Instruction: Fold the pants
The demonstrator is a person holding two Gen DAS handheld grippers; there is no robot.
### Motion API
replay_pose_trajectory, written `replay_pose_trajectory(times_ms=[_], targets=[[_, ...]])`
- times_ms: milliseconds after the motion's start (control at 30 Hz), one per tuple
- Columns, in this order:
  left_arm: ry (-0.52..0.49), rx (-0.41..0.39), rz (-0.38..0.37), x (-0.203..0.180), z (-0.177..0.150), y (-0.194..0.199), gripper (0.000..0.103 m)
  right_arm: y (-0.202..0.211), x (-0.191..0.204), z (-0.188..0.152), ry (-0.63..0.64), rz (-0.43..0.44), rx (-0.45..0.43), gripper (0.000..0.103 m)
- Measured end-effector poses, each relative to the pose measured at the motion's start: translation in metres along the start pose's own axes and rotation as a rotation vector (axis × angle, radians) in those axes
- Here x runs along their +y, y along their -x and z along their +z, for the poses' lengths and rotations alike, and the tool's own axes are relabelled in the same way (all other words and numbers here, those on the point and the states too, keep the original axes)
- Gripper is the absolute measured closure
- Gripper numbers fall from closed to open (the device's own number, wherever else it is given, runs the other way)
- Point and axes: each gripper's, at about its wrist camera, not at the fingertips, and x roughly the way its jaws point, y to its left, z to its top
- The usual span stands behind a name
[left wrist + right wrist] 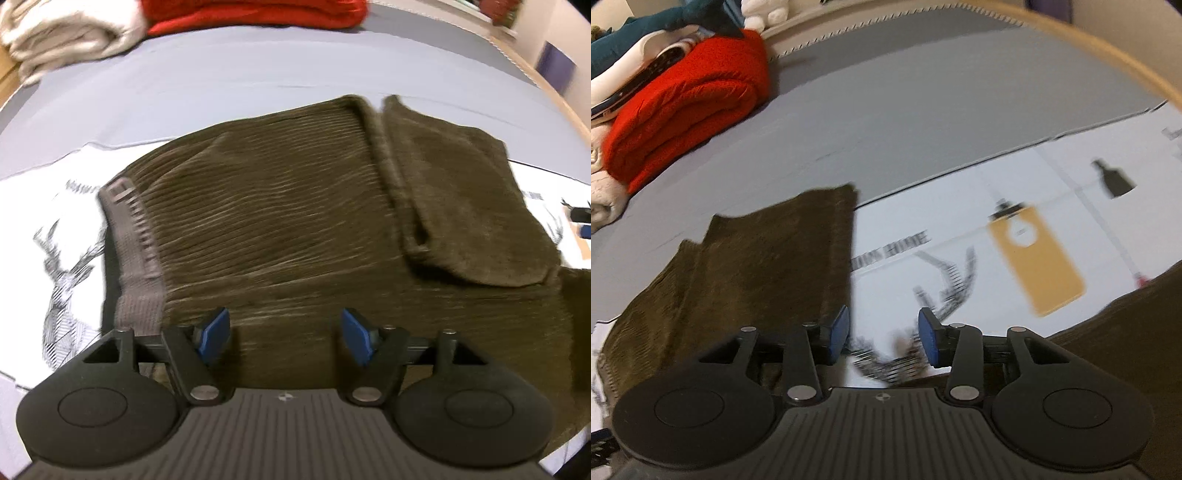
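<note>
Nearest the left wrist camera, the left gripper [286, 334] hovered low over the near edge of the pants [280, 225], its jaws wide apart and holding nothing. The right gripper [882, 338] likewise stood with jaws spread and empty, above the white printed cover just beside the right edge of the folded cloth [750, 269].

The pants, an olive-brown ribbed knit, lay flat on the bed [221, 74], partly on the grey sheet and partly on the white deer-print cover [62, 258]. Their long axis ran across the left view: the grey waistband [135, 251] sat at the left end, and the legs reached rightward, where the leg end [461, 206] appeared already doubled back over the body. More brown cloth trailed off at the lower right of both views; whether it belonged to the same garment could not be told.

The likely risk was in the next grasp: the knit looked soft and stretchy, so pinching only the top layer could drag the fold askew or let the doubled leg slide off. Both views were motion-blurred, so a hasty approach might also rumple the cover beneath.

Further out lay a folded red blanket [255, 13], a cream one [62, 37] beside it, and a yellow phone [1038, 258] on the cover, well apart from the pants.
</note>
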Motion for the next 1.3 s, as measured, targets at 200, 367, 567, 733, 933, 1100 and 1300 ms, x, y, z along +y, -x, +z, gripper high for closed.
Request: replay_pose_trajectory(times_ms=[200, 367, 567, 733, 933, 1100, 1300], targets=[[-0.026, 0.013, -0.032, -0.028, 0.003, -0.008, 0.027, -0.031, 0.006, 0.012, -0.072, 0.044, 0.044, 0.056], [-0.036, 0.016, -0.039, -0.030, 0.006, -0.015, 0.026, -0.066, -0.001, 0.021, -0.139, 0.078, 0.076, 0.054], [-0.024, 0.033, -0.036, -0.017, 0.007, -0.021, 0.025, -0.098, 0.000, 0.030, -0.118, 0.181, 0.077, 0.043], [-0.007, 0.047, -0.040, -0.008, 0.012, -0.028, 0.025, -0.111, 0.006, 0.044, -0.117, 0.232, 0.065, 0.035], [-0.017, 0.057, -0.044, -0.018, 0.012, -0.033, 0.025, -0.122, 0.012, 0.058, -0.123, 0.236, 0.013, 0.036], [-0.028, 0.059, -0.051, -0.027, 0.013, -0.035, 0.024, -0.129, 0.019, 0.065, -0.088, 0.245, -0.001, 0.041], [-0.026, 0.062, -0.059, -0.031, 0.014, -0.039, 0.024, -0.124, 0.037, 0.071, 0.040, 0.250, -0.010, 0.089]])
